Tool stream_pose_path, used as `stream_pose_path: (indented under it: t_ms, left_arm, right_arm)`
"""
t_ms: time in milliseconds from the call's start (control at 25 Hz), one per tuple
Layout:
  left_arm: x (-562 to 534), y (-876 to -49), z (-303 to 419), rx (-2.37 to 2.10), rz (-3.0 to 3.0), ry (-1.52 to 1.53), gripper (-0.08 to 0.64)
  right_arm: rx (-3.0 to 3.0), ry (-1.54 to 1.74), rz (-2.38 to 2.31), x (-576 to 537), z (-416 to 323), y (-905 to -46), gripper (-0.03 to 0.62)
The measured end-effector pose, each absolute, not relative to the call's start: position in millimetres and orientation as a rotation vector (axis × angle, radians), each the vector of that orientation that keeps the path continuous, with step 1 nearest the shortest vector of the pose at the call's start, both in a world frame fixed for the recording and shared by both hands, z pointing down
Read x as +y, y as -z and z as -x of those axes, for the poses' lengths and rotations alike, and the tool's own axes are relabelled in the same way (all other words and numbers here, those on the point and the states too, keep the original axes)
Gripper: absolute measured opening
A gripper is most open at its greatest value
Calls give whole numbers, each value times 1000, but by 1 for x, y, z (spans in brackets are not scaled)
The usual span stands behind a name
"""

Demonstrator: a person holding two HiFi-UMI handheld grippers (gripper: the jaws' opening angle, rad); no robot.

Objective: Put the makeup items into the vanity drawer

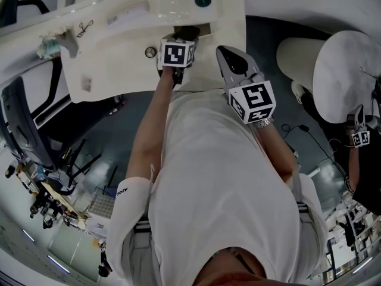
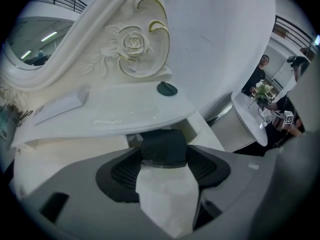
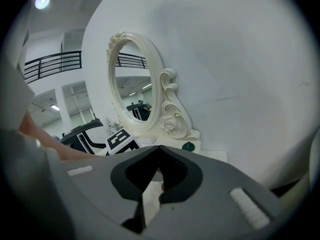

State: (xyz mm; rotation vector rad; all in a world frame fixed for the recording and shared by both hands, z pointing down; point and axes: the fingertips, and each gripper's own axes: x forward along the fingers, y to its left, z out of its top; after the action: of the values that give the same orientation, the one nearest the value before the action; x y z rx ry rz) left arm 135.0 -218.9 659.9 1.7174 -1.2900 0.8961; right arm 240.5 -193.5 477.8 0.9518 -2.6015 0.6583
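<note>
Left tongs (image 2: 165,160) clamped on the makeup item (image 2: 164,143): smooth matte black rounded-square top with a thin rim, and a pale faceted body below it, wedged between the ribbed dark pads (image 2: 123,173). In the head view the item is at the desk's front edge, right at the mouth of the drawer (image 1: 203,28), a shallow rectangular recess; whether it touches the drawer floor can't be told. Right tongs (image 3: 159,151) are together and empty, with grey plastic shells, black inner pads and tips meeting, held over the desk's front edge just right of the drawer. Each tongs carries a white cube with black square markers. The desk (image 1: 119,46) is glossy cream-white with curved edges, and a raised shelf runs along its back. A green disc (image 1: 203,0), flat and round, sits on that shelf at the desk's back right. An oval mirror (image 3: 132,84) stands at the back of the desk in a carved cream frame with scrolls and a rose relief (image 2: 132,41), gold-lined curls above it. A small metal clip (image 1: 84,27) lies on the desk's left part. A flat pale rectangular piece (image 2: 60,106) lies on the shelf towards the desk's left. Off the desk's right end is a round white table (image 1: 348,76), matte top.
</note>
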Motion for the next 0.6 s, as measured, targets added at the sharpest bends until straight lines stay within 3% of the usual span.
stream_pose_path:
  t_ms: [600]
  left_arm:
    - [-241,-669,-143,-1272,-1802,-758,303]
  right_arm:
    - [-2582,-649,-938,-191,-239,-479,8]
